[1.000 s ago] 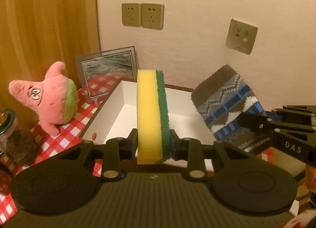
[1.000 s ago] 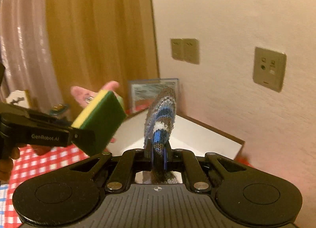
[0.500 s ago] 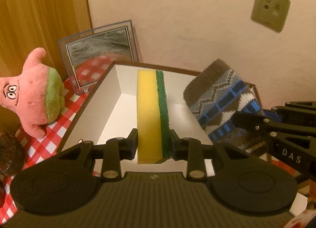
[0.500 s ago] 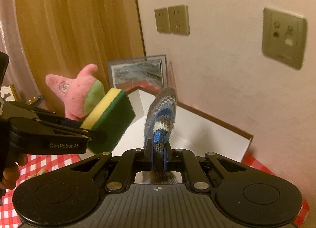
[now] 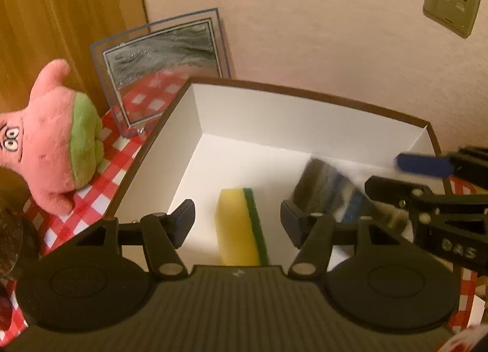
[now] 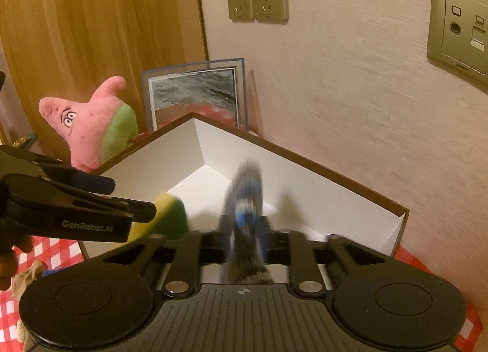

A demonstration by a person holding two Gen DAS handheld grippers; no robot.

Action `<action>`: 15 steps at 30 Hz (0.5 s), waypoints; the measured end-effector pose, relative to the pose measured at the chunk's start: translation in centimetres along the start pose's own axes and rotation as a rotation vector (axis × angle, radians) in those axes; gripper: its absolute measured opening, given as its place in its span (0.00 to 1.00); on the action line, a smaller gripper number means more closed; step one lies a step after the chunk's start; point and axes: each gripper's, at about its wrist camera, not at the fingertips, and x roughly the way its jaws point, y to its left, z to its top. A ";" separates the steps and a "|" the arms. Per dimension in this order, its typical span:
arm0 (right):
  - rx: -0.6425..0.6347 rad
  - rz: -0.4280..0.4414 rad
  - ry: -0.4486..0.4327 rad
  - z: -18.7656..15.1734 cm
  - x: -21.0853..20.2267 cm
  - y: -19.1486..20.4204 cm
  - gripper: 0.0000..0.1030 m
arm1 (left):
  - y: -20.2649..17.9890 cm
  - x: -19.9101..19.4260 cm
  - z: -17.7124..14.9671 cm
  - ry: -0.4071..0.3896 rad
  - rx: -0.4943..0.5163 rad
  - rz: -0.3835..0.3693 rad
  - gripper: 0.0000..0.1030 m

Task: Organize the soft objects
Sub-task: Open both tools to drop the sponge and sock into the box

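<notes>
Sponge and sock drop into box from both just-spread tools, plush star alongside

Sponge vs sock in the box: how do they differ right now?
The sponge is a stiff yellow block with a green face; the sock is limp grey knit with blue and white bands. The sponge reads fairly sharp between the left gripper's wide jaws, which have just been opening; the sock is motion-blurred between the right gripper's narrower, just-opened jaws. Both are inside the white box, apparently released.
</notes>
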 end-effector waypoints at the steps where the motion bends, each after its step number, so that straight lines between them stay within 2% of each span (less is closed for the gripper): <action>1: 0.003 -0.002 -0.007 -0.1 -0.2 0.0 0.58 | 0.2 -0.1 -0.1 0.005 -0.005 0.000 0.58; 8: -0.019 0.007 0.059 -0.7 -1.1 0.4 0.62 | 1.0 -1.4 -1.3 0.038 -0.030 -0.020 0.58; 15: 0.002 0.007 0.082 -1.6 -2.3 0.6 0.63 | 0.6 -3.0 -1.8 0.036 -0.021 -0.020 0.58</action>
